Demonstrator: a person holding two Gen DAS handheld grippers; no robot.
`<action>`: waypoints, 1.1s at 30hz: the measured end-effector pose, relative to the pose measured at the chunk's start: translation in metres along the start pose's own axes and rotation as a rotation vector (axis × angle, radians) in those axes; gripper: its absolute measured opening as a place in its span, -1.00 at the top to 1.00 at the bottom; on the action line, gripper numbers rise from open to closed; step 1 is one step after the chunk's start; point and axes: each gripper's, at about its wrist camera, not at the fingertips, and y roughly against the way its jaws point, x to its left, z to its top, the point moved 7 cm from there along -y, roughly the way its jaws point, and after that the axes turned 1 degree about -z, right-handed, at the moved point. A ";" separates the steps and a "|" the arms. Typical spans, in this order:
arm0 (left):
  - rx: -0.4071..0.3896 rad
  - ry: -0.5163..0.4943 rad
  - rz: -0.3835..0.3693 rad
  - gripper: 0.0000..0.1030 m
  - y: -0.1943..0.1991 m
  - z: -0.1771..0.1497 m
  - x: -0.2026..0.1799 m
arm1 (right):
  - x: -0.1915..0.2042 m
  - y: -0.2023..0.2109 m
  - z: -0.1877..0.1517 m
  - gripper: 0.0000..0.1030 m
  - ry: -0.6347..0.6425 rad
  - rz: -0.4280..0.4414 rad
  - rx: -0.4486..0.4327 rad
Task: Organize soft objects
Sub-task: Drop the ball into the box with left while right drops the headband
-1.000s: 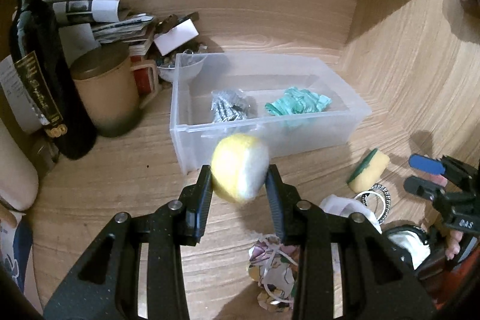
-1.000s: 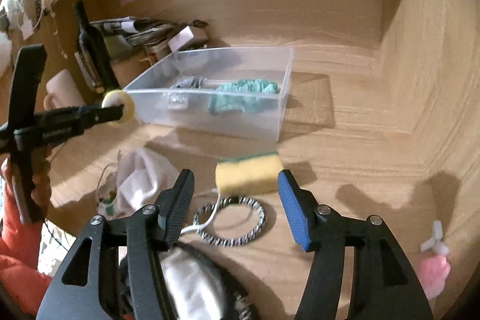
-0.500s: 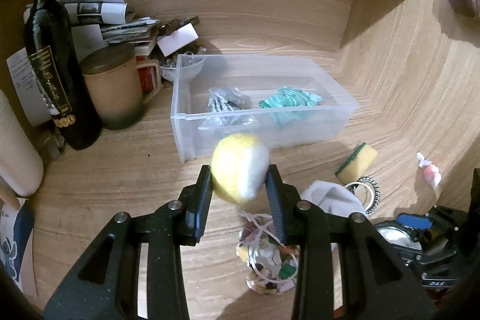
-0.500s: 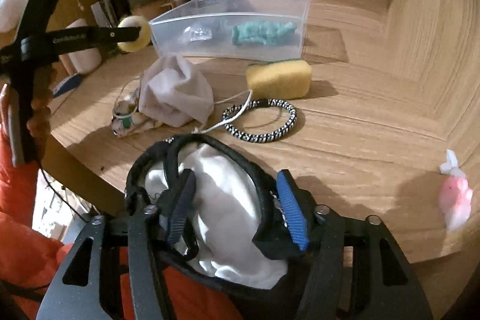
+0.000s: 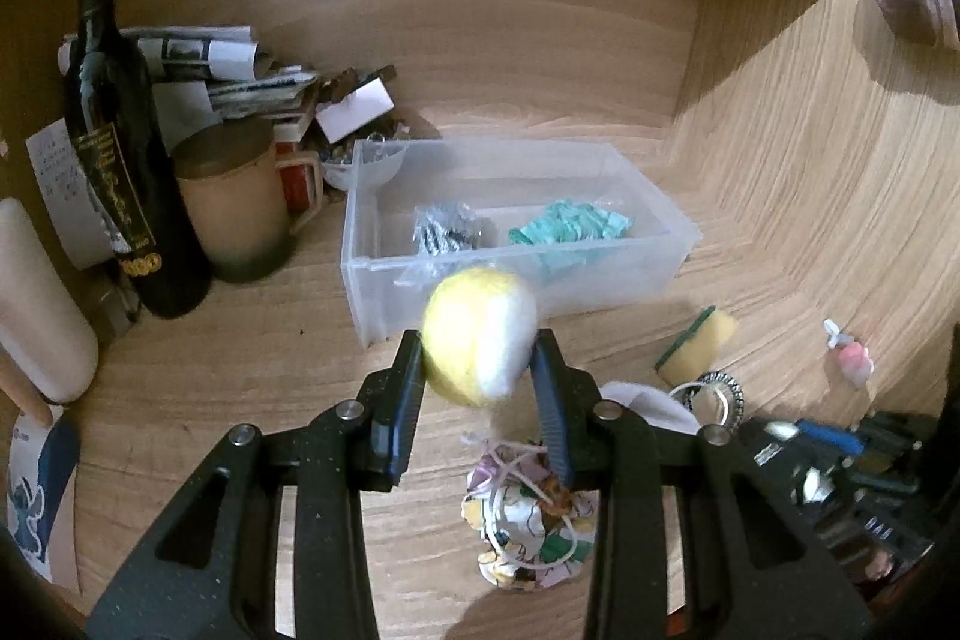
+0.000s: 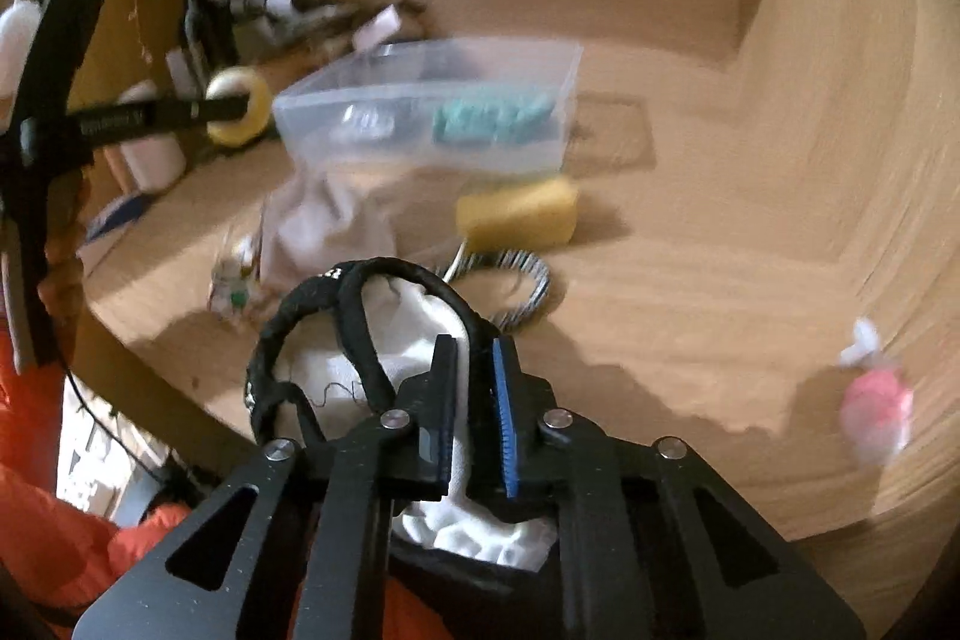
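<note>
My left gripper (image 5: 477,358) is shut on a yellow and white soft ball (image 5: 478,334), held above the desk in front of a clear plastic bin (image 5: 360,244). The bin holds a teal cloth (image 5: 570,225) and a grey crinkled item (image 5: 447,226). My right gripper (image 6: 474,370) is shut on the black rim of a white-lined black bag (image 6: 384,340) at the desk's front edge. A yellow sponge (image 6: 519,219), a white cloth (image 6: 330,220), a patterned pouch (image 5: 528,520) and a pink soft toy (image 6: 873,409) lie on the desk.
A dark wine bottle (image 5: 120,142), a tan mug (image 5: 237,202) and stacked papers (image 5: 240,82) stand at the back left. A black-and-white braided ring (image 6: 528,280) lies by the sponge. A shelf wall rises on the right.
My right gripper has closed on the bag's black rim and lifted it slightly. My left gripper keeps holding the ball and has drawn back a little from the bin.
</note>
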 end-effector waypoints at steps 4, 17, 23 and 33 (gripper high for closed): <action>-0.025 -0.008 -0.001 0.31 0.001 0.011 -0.001 | -0.013 0.017 0.030 0.79 -0.009 -0.035 -0.082; 0.000 0.004 -0.051 0.31 -0.049 0.068 0.010 | -0.031 -0.024 0.157 0.79 0.014 -0.037 -0.217; 0.116 -0.013 -0.078 0.31 -0.099 0.072 0.006 | 0.001 -0.070 0.181 0.79 0.056 -0.013 -0.173; 0.230 -0.067 -0.075 0.31 -0.151 0.065 -0.003 | 0.004 -0.141 0.173 0.79 0.076 -0.020 -0.006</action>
